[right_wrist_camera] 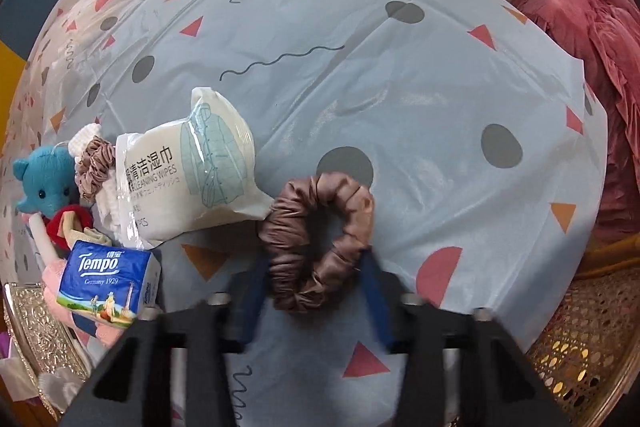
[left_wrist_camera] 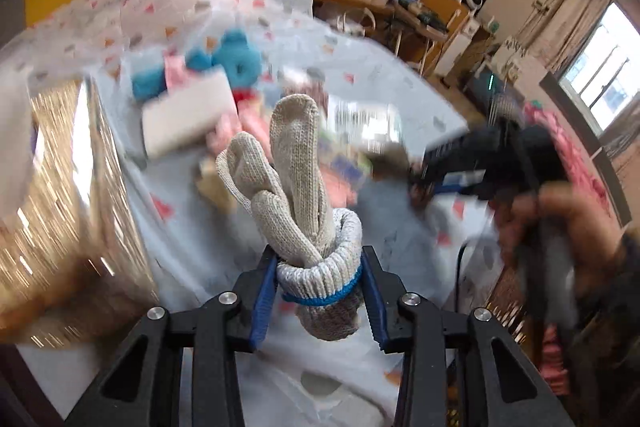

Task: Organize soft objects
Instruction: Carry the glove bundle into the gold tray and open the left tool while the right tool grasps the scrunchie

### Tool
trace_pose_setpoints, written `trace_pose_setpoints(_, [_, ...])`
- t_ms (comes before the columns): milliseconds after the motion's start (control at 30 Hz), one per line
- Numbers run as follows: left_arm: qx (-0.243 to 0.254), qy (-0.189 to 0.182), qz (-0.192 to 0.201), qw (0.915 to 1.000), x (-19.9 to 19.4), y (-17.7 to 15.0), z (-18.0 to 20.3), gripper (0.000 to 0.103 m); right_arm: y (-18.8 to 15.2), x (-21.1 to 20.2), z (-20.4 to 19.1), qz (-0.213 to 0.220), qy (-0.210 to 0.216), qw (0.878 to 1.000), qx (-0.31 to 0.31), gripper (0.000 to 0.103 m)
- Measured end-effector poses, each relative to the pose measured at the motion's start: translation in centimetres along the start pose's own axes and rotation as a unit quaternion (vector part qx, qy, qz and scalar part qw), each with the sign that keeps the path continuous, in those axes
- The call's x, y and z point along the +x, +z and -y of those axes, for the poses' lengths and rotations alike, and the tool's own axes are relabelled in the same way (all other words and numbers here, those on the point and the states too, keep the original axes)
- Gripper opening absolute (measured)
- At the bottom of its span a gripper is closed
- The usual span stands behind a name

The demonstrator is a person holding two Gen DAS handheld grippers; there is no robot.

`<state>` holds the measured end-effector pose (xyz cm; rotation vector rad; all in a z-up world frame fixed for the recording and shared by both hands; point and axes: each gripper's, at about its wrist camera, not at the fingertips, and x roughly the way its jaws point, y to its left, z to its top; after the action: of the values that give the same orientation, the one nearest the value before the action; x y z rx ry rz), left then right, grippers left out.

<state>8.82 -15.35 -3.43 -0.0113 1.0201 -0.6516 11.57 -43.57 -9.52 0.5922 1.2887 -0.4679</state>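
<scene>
A rolled beige knitted glove (left_wrist_camera: 296, 155), its grey cuff edged in blue, stands up between the blue pads of my left gripper (left_wrist_camera: 320, 267), which is shut on the cuff above the table. In the right wrist view a brown satin scrunchie (right_wrist_camera: 320, 195) lies on the light blue patterned tablecloth (right_wrist_camera: 360, 67). My right gripper (right_wrist_camera: 314, 259) points down over it, its two fingers pressed against the ring's near sides. The left wrist view shows that right gripper as a black blur (left_wrist_camera: 480, 163) held by a hand (left_wrist_camera: 560, 223).
A pile sits at the table's left: a wet wipes pack (right_wrist_camera: 188, 179), a Tempo tissue pack (right_wrist_camera: 106, 283), a blue plush toy (right_wrist_camera: 44, 183) and a smaller scrunchie (right_wrist_camera: 94, 167). A gold embossed box (right_wrist_camera: 36, 323) stands beside it. A wicker chair (right_wrist_camera: 580, 347) and pink fabric (right_wrist_camera: 592, 67) lie right.
</scene>
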Motion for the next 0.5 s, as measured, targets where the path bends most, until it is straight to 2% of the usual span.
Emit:
trace_pose_setpoints(167, [-0.016, 0.022, 0.057, 0.9980, -3.5, 6.1, -1.9, 0.040, -0.7, 0.5, -1.2, -0.012, 0.006, 1.000, -0.026, 0.025])
trace_pose_setpoints(233, [-0.029, 0.045, 0.083, 0.9951, -4.8, 8.7, -3.6, 0.040, -0.9, 0.8, -1.6, -0.012, 0.008, 1.000, -0.026, 0.025])
trace_pose_setpoints(333, [-0.062, 0.094, 0.118, 0.9866, -7.5, 11.4, -7.6, 0.040, -0.7, 0.9, -1.6, -0.010, 0.014, 0.999, -0.027, 0.025])
trace_pose_setpoints(500, [-0.129, 0.154, 0.166, 0.9654, -13.0, 11.5, -14.8, 0.040, -0.3, 0.9, -1.3, -0.007, 0.033, 0.999, -0.022, 0.025])
